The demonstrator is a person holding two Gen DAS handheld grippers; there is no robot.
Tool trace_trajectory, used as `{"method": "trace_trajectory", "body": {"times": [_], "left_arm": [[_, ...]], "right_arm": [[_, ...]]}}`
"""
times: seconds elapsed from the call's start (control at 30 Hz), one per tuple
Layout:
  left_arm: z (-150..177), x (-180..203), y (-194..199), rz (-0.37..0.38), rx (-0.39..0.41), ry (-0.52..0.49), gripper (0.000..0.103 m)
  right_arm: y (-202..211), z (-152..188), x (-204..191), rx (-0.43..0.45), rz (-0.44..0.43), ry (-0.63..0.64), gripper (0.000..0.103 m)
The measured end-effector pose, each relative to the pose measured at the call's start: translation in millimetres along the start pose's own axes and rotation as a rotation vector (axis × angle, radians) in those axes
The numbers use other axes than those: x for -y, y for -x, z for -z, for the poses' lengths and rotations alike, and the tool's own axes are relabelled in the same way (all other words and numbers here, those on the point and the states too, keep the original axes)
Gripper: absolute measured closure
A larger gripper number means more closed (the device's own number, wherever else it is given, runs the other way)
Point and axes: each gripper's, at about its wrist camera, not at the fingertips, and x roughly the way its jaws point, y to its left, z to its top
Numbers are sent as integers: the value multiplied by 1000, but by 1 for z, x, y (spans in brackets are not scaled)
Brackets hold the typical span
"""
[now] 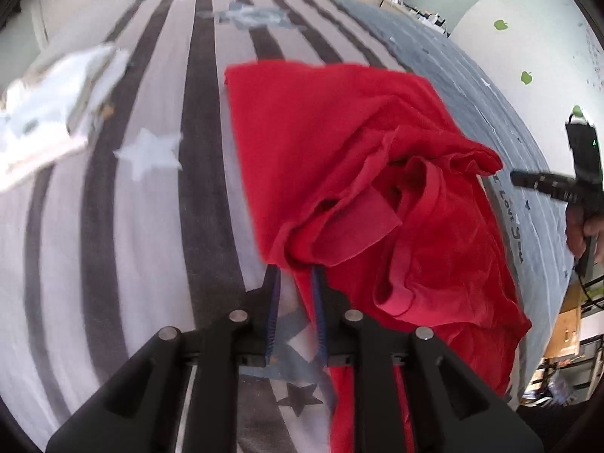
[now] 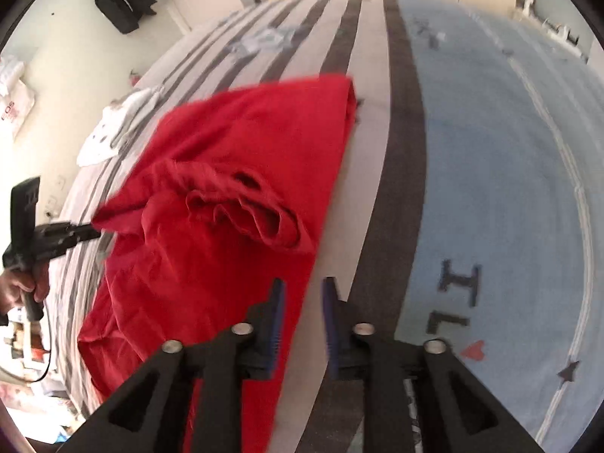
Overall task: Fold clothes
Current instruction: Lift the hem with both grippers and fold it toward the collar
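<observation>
A red T-shirt (image 1: pixel 321 132) lies crumpled on the striped bed cover (image 1: pixel 151 226), its collar bunched near the middle. My left gripper (image 1: pixel 296 271) is shut on an edge of the shirt, and red cloth drapes over its blue pads and down between its fingers. In the right wrist view the left gripper (image 2: pixel 90 228), held by a hand (image 2: pixel 22 287), pinches a raised corner of the red T-shirt (image 2: pixel 245 132). My right gripper (image 2: pixel 302 287) hangs open over the shirt's near right edge with nothing between its fingers. From the left wrist view the right gripper (image 1: pixel 515 177) sits beside the bunched cloth.
A folded white garment (image 1: pixel 49 120) lies on the bed's far left side, also the white garment (image 2: pixel 117 124). The cover's right part is light blue with letters (image 2: pixel 490 151). A black bag (image 2: pixel 120 3) hangs on the wall. Clutter and boxes (image 1: pixel 566 332) stand beside the bed.
</observation>
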Motion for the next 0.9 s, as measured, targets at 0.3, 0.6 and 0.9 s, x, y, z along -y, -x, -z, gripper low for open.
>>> {"method": "trace_trajectory", "body": {"times": [0.3,0.6,0.9], "left_arm": [[-42,36,-46,12,55,-90,67],[-50,39,-64,42,15,-125,97],[-39,27,-47,64,-19,-70,89]], "right_arm": [[-38,-45,-48,69,17,181,54],[-59,-50,-30,14,-76,115,94],[-41,-32,-24,-23,-131,102,89]]}}
